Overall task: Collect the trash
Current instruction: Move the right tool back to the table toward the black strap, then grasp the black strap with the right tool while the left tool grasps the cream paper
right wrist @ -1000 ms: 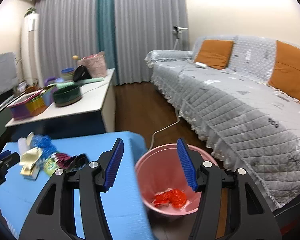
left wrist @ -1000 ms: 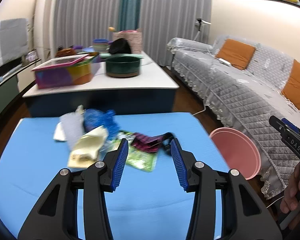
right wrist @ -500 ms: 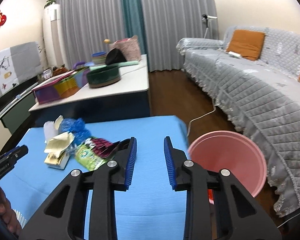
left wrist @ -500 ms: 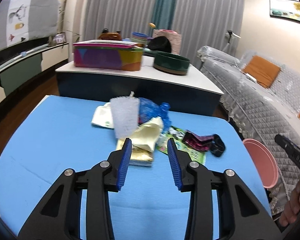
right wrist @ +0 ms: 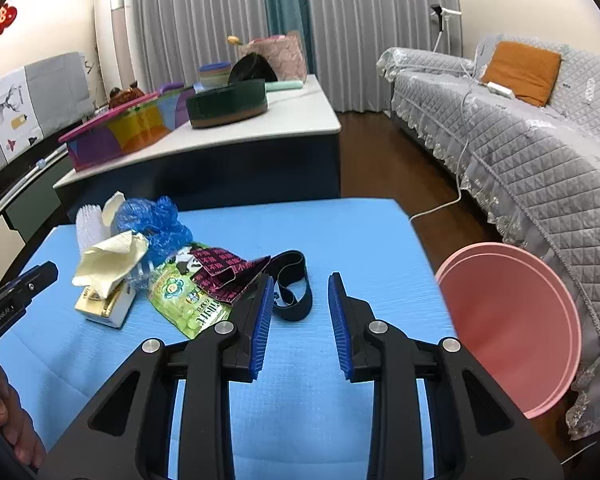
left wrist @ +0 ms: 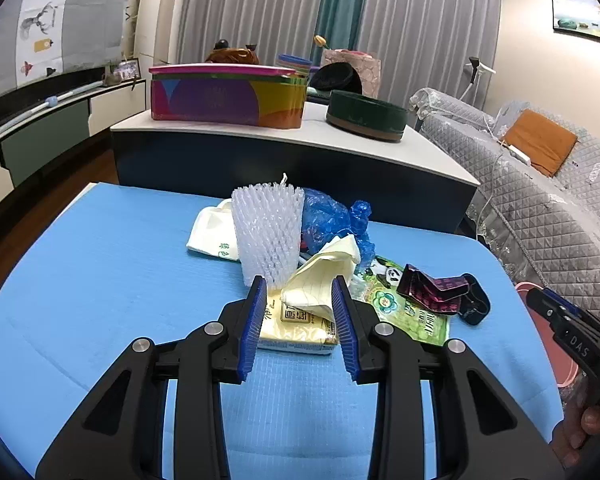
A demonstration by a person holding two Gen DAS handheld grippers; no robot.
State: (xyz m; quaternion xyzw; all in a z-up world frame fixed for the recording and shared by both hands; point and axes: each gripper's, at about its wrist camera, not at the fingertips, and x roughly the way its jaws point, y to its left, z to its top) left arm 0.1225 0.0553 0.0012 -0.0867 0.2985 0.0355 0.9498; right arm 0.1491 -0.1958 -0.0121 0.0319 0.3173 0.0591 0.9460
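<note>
A heap of trash lies on the blue table (left wrist: 100,264): a white foam net sleeve (left wrist: 268,232), a blue plastic bag (left wrist: 328,220), crumpled cream paper (left wrist: 324,276), a yellow tissue pack (left wrist: 296,328), a green snack wrapper (left wrist: 412,312), a dark magenta wrapper (left wrist: 432,288) and a black band (right wrist: 296,284). My left gripper (left wrist: 300,292) is open, its jaws either side of the cream paper and tissue pack. My right gripper (right wrist: 298,292) is open and empty, just right of the black band. A pink bin (right wrist: 512,320) stands off the table's right edge.
A white-topped counter (left wrist: 340,140) stands behind the table with a colourful box (left wrist: 224,96) and a dark green round tin (left wrist: 364,116). A grey quilted sofa (right wrist: 520,140) with an orange cushion runs along the right. Wood floor lies between.
My left gripper swung left from the bin side and came down close onto the trash heap. My right gripper swung left from above the pink bin to over the table beside the black band.
</note>
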